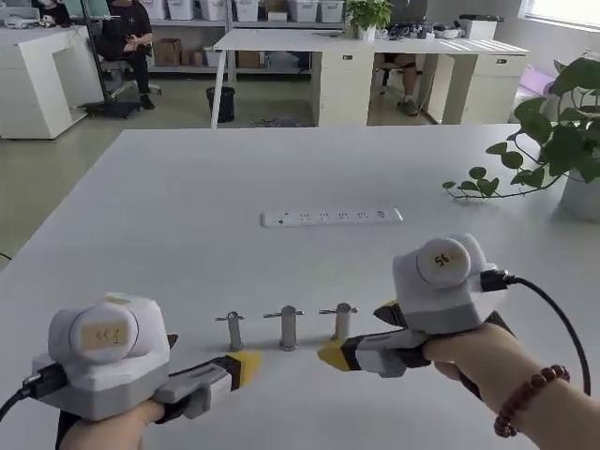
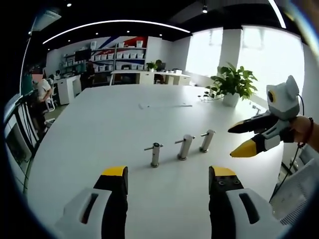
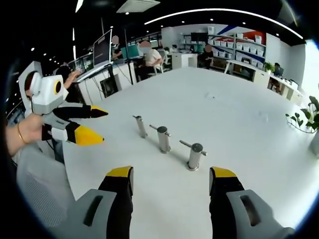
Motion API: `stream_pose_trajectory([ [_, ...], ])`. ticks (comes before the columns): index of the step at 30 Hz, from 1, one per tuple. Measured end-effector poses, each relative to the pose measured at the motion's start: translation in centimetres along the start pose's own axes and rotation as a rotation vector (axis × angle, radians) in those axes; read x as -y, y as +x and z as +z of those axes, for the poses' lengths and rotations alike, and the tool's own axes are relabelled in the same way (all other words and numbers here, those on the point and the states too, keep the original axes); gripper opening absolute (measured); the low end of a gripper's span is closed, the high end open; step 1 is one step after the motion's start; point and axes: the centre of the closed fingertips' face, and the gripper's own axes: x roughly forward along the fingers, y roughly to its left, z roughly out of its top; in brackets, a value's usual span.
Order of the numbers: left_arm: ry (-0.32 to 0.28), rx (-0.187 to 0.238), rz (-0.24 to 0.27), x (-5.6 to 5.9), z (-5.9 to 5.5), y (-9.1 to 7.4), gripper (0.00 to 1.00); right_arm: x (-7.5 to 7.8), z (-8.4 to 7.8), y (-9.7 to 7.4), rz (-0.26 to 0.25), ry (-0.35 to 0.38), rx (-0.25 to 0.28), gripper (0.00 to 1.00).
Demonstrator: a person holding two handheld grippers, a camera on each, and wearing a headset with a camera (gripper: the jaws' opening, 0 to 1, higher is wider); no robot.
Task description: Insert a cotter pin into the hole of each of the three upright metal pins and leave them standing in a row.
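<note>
Open office, white desks (image 1: 366, 42), shelved storage bins (image 1: 246, 9), monitors (image 3: 102, 47)

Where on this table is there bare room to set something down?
Free: the table stretch between the row of pins and the power strip; also the far half beyond the strip, left of the plant. Crowded: the near edge, where the left claw and right claw flank the pins.

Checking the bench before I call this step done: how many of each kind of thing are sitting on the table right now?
Upright metal pins: 3
Cotter pins, one through each pin's top: 3
Power strip: 1
Potted plant: 1
Total: 8
</note>
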Motion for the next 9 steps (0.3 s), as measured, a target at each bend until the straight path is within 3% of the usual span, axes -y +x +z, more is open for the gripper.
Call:
stream_pose_trajectory([
  [3,0.013,-0.008,0.016,-0.18,-0.22,-0.23,0.65,-0.56,-0.14,-0.22,0.008,0.040,0.029,0.59],
  [9,0.001,-0.005,0.025,-0.21,-0.11,-0.63,0.64,-0.85,-0.81,-0.43,-0.020,0.039,0.025,0.59],
])
